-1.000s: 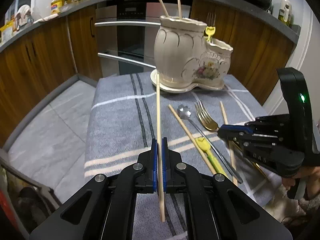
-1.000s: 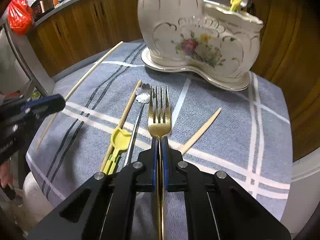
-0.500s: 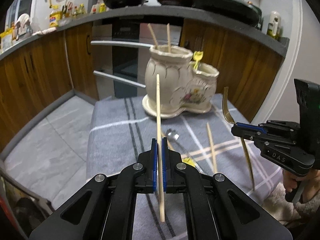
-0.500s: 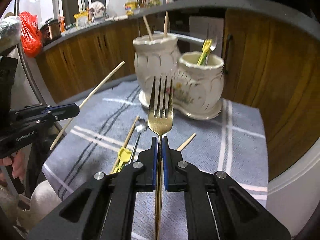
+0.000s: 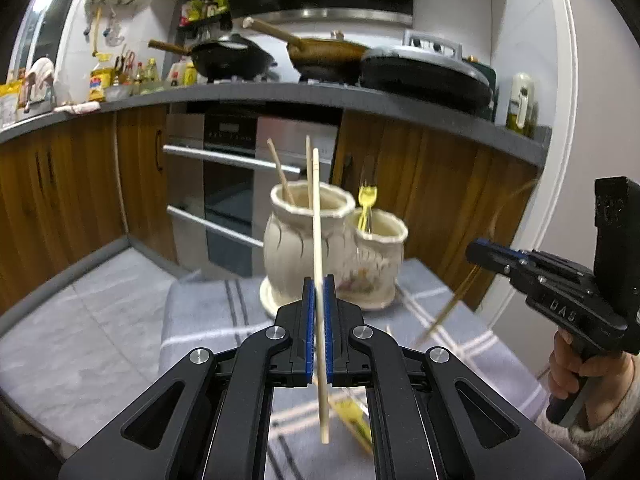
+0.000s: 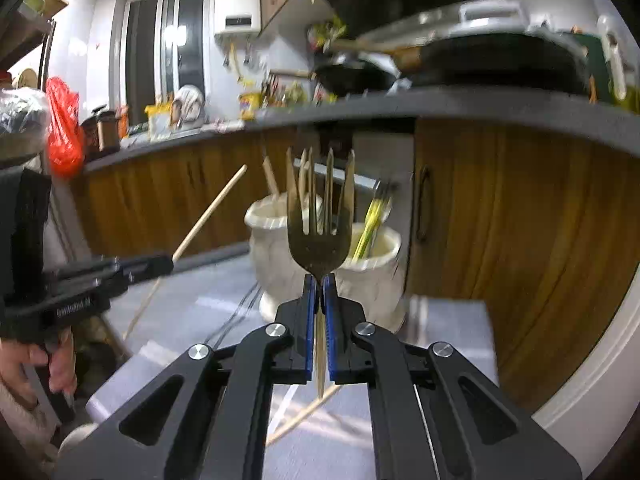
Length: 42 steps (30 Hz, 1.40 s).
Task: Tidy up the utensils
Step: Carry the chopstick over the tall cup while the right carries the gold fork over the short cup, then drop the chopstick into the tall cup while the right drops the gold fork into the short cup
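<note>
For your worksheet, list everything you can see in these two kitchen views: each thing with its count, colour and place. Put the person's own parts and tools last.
Cream ceramic two-pot utensil holder: one, cream, on the grey striped cloth.
Wooden chopsticks in the taller pot: two, pale wood, upright.
Small yellow fork: one, yellow, in the shorter pot.
Grey striped cloth: one, grey with white stripes, covering the table.
Held wooden chopstick: one, pale wood, between the left jaws.
Gold metal fork: one, gold, between the right jaws.
Loose chopstick: one, pale wood, lying on the cloth.
Left gripper: black, blue pads, shut.
Right gripper: black, blue pads, shut.
</note>
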{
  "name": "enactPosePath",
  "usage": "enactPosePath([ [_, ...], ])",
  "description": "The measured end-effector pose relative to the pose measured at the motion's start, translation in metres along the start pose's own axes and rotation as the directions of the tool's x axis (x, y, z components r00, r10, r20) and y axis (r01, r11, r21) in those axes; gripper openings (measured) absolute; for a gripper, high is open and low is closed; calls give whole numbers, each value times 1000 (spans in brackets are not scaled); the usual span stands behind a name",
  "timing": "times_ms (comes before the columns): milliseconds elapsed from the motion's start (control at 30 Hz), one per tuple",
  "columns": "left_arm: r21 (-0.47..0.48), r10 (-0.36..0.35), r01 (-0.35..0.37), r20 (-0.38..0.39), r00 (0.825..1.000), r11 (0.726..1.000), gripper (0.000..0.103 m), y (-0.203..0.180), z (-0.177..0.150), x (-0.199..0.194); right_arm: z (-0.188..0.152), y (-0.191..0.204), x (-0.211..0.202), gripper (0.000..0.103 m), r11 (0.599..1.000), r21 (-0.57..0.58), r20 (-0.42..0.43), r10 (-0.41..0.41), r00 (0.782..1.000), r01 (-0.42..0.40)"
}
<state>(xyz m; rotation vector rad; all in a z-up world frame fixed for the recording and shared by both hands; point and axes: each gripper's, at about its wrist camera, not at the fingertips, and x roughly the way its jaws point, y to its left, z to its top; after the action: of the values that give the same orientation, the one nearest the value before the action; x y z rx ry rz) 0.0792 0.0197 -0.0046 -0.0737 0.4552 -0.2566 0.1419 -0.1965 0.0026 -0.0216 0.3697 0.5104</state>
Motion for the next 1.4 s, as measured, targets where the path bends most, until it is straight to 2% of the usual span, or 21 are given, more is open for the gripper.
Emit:
enactPosePath([
  [133,2,3,-3,23,1000,1000,5,1,11,8,23,-7,4,5,1000,-3,61,-15,998,15],
  [333,4,-40,40,100,994,999,5,6,34,22,53,-23,15,5,1000,27,105,-4,994,1],
  [400,-15,-86,89,141,986,996,5,11,46,29,62,-29,19,5,999,43,120,-2,993,-3],
  [667,-95,-145,173,249,958,980,5,27,81,61,90,-42,38,5,996,92,194,-28,981,11],
  [833,-154,-184,232,271,945,961,5,36,92,83,96,-42,48,5,995,93,219,-40,975,20],
  [933,-170,-167,217,269,949,961,5,39,95,95,98,-45,49,5,994,104,231,-44,972,21],
  [1100,-132,-133,174,272,953,976,5,32,92,104,101,-49,52,5,994,110,252,-55,966,28],
  [1267,-89,-85,113,269,959,990,5,24,79,113,91,-54,62,5,991,126,225,-66,972,38],
  [1400,-43,-75,88,252,965,995,5,20,71,117,80,-59,73,5,989,140,191,-70,979,43],
])
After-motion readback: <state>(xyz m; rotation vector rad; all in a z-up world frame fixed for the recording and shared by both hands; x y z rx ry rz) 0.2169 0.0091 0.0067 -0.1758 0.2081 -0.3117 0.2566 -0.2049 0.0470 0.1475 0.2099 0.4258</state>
